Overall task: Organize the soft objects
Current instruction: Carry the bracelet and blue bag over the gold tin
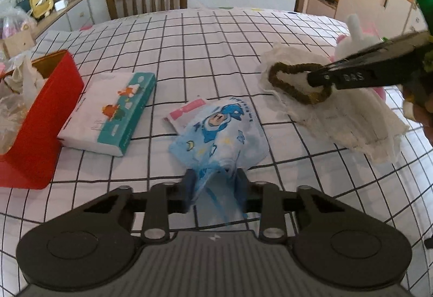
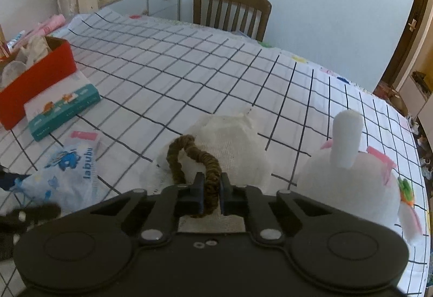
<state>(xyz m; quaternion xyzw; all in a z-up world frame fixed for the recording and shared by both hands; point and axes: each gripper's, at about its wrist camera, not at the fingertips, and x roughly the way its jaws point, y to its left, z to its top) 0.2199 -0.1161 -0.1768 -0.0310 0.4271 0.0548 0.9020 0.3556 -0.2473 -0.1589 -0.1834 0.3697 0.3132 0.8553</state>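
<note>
The left tongs (image 1: 215, 183) pinch the blue pouch (image 1: 219, 132) on the tabletop (image 1: 189, 53); the right tongs (image 2: 210, 190) pinch the scrunchie (image 2: 189, 159) above the cloth (image 2: 232, 145). The thin pouch edge may slip; the scrunchie may drag the cloth.

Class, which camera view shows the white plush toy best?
The right wrist view: the plush toy shows its body, upright ear and pink trim. The left wrist view catches only a part behind the right gripper.

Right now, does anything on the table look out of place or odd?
Nothing looks damaged or spilled. The red box is stuffed with crumpled wrapping that pokes above its rim. The white cloth lies rumpled, with frayed edges. The left gripper pinches the blue printed bag; the right gripper grips the brown hair tie.
</note>
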